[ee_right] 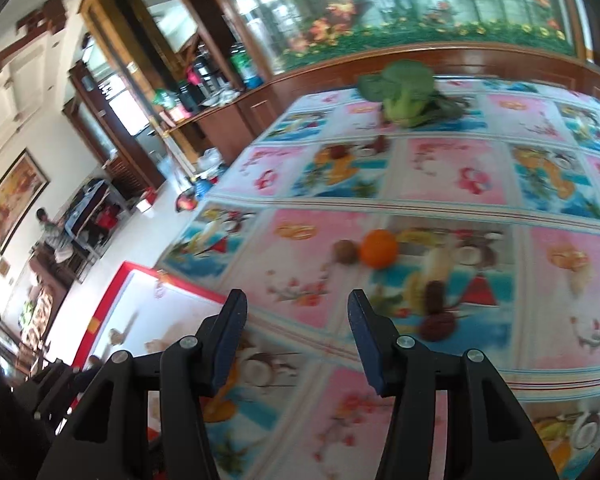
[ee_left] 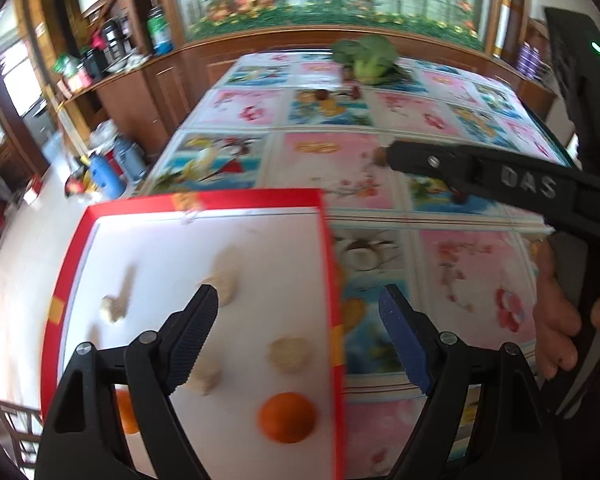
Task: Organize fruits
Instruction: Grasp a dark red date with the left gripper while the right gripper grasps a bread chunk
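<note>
A red-rimmed white tray [ee_left: 332, 280] lies at the table's near left. In it lie an orange [ee_left: 287, 417], a second orange [ee_left: 125, 412] behind my left finger, and several pale beige lumps [ee_left: 289, 354]. My left gripper [ee_left: 297, 312] is open and empty above the tray's right side. In the right wrist view my right gripper [ee_right: 297, 320] is open and empty above the tablecloth. Ahead of it lie an orange [ee_right: 378, 248], a small brown fruit [ee_right: 344, 252] and dark red fruits [ee_right: 436, 320]. The right gripper also shows in the left wrist view [ee_left: 392, 156].
A broccoli head [ee_right: 406, 96] lies at the table's far side, with small dark fruits [ee_right: 376, 144] in front of it. The table carries a bright fruit-print cloth [ee_right: 460, 168]. A wooden counter [ee_left: 111, 80] with bottles stands left. The tray corner shows in the right wrist view [ee_right: 127, 280].
</note>
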### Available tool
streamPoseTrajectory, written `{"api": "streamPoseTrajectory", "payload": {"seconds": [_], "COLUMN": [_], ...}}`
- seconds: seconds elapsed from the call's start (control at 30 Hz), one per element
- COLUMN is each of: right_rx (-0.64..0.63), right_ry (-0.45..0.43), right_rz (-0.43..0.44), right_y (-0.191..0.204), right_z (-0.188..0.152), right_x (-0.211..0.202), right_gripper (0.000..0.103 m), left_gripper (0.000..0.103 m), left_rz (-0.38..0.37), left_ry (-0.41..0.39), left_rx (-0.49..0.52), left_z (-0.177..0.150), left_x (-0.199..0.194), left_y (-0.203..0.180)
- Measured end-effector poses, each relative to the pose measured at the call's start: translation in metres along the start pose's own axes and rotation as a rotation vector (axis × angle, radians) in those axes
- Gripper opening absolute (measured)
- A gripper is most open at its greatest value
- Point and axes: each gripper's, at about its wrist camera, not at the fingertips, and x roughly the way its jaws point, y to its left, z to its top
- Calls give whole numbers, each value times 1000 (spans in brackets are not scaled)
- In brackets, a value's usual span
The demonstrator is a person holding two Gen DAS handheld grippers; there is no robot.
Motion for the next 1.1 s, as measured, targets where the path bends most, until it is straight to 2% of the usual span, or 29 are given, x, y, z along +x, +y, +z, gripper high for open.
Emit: {"api": "streamPoseTrajectory", "payload": {"seconds": [0.2, 0.37, 0.47, 0.57, 0.67, 0.87, 1.0, 1.1], "right_rx": [74, 102, 113, 132, 154, 169, 189, 212], "right_ry": [-2, -61, -137, -180, -166, -97, -93, -86], "right_rz": [-52, -82, -133, -183, -237, -346, -340, -315], "right_y": [-41, -81, -112, -144, -169, -188, -194, -198], "right_z": [7, 18, 23, 23, 21, 20, 20, 21], "right_x": [-13, -41, -65, -84, -88, -81, -84, -82], "right_gripper": [52, 52, 52, 52, 53, 53, 53, 53], "left_gripper": [83, 83, 83, 83, 83, 83, 81, 69], "left_rz": [-35, -56, -53, -64, -76, -159, -186, -200], "left_ry": [31, 52, 37, -24, -54, -19, -14, 2], "left_rx": [70, 120, 155, 169, 170, 134, 105, 92], "left_z": [-1, 4, 12, 24, 34, 48, 57, 65], "left_x": [10, 19, 23, 25, 34, 69, 87, 99], "left_y": [-33, -57, -72, -84, -94, -117, -130, -135]}}
